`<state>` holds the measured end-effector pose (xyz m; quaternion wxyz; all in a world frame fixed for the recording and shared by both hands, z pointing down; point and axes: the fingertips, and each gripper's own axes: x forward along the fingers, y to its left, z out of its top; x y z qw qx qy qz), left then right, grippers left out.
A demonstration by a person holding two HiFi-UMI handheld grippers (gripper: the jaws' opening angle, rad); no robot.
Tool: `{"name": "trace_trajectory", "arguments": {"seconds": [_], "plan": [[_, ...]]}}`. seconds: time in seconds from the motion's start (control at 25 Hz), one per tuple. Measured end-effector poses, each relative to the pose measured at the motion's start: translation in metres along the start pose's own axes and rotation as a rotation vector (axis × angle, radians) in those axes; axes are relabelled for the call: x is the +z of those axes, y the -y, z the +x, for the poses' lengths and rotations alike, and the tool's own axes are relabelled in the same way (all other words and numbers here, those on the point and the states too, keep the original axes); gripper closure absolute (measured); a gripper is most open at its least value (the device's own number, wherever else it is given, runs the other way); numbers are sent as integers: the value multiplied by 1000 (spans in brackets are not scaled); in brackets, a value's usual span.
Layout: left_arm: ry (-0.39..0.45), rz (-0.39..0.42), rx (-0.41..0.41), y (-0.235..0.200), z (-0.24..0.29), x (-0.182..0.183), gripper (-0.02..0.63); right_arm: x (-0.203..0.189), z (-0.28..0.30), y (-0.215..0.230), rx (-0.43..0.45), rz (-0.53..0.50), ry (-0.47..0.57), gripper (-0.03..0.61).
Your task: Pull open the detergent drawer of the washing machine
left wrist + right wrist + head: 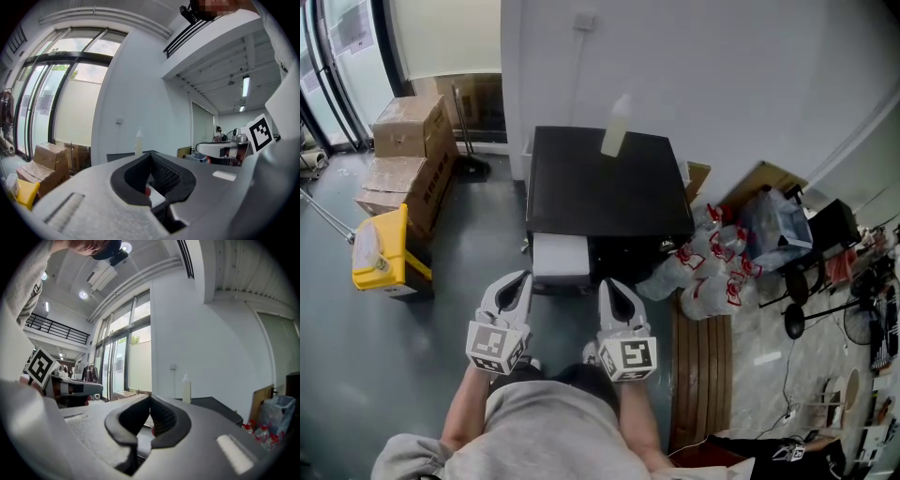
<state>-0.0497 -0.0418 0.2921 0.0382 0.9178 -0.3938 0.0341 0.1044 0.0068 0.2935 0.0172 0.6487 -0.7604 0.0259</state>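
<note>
In the head view the washing machine (pixel 609 183) stands against the white wall and shows its flat black top. A white panel (pixel 560 255) sits at its front left corner. A pale bottle (pixel 615 127) stands on the top near the wall. My left gripper (pixel 523 277) is shut and empty, just short of the white panel's left side. To the right of that panel, my right gripper (pixel 607 283) is shut and empty too. The left gripper view has the shut tips (pixel 151 154) level with the machine top and the bottle (pixel 138 140) behind them. The right gripper (pixel 150 397) points the same way.
Stacked cardboard boxes (pixel 408 155) and a yellow container (pixel 384 253) stand on the floor at the left. Tied plastic bags (pixel 712 267) lie against the machine's right side. A slatted wooden board (pixel 703 375) lies at my right, with stands and cables beyond it.
</note>
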Motion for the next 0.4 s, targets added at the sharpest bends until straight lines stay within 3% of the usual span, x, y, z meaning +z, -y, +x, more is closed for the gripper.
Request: {"name": "trace_trajectory", "arguments": {"seconds": [0.4], "plan": [[-1,3,-6,2,-1,-2,604,-3,-3,-4,-3,-13,-4,574]]}}
